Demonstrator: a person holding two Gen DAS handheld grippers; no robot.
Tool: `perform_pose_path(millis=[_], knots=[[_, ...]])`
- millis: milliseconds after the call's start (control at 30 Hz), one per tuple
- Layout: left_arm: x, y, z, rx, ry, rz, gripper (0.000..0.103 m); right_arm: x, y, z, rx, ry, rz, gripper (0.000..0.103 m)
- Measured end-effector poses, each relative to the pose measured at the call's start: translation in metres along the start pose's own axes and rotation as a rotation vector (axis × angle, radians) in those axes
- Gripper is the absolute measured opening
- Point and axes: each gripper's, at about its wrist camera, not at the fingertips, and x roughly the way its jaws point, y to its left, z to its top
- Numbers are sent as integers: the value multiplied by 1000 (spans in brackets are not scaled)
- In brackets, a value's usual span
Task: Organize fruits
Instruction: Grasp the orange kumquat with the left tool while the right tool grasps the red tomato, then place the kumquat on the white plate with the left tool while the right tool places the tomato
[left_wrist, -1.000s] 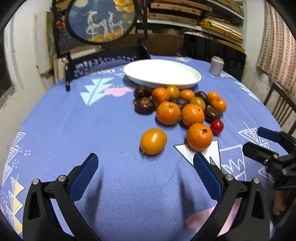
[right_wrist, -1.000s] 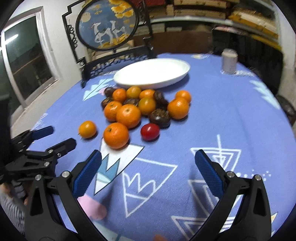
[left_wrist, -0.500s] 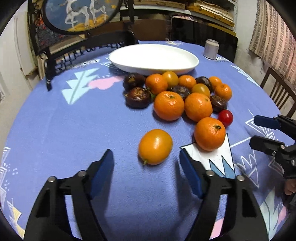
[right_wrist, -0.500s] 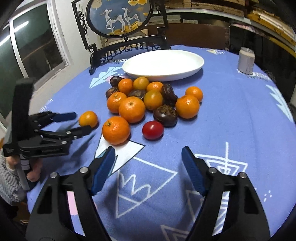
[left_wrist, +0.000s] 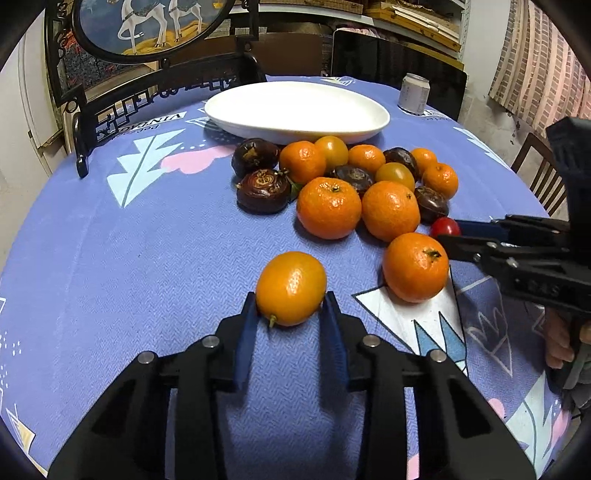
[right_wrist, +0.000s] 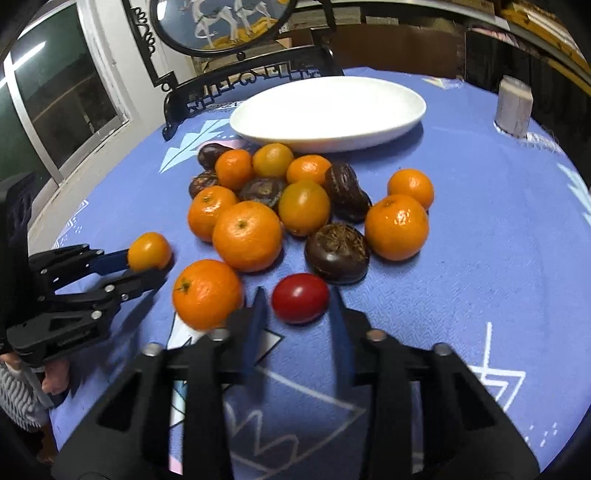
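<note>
A round table under a blue cloth printed with white triangles (left_wrist: 129, 258) fills the room. Behind it stands a black ornate frame holding a round horse painting (left_wrist: 147, 26). A metal-framed window (right_wrist: 55, 92) sits left, wooden shelves (left_wrist: 413, 18) behind.

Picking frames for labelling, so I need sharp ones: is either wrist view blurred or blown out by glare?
Left wrist view: crisp, the lone orange fruit shows only small highlights. Right wrist view: motion-smeared near the fingers, the white plate nearly blown out, the red tomato soft-edged.
</note>
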Motion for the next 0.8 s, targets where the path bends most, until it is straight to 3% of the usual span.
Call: perform_pose_path(millis=[233, 400, 567, 800], knots=[[-11, 9, 13, -33, -27, 15, 36, -27, -3, 4, 14, -80, 28, 31], [-16, 18, 67, -46, -89, 42, 36, -51, -4, 51, -20, -159, -26, 31], [10, 16, 129, -72, -128, 70, 36, -23, -15, 102, 9, -195, -59, 31], [70, 13, 167, -81, -80, 91, 37, 34, -33, 137, 50, -151, -81, 32]])
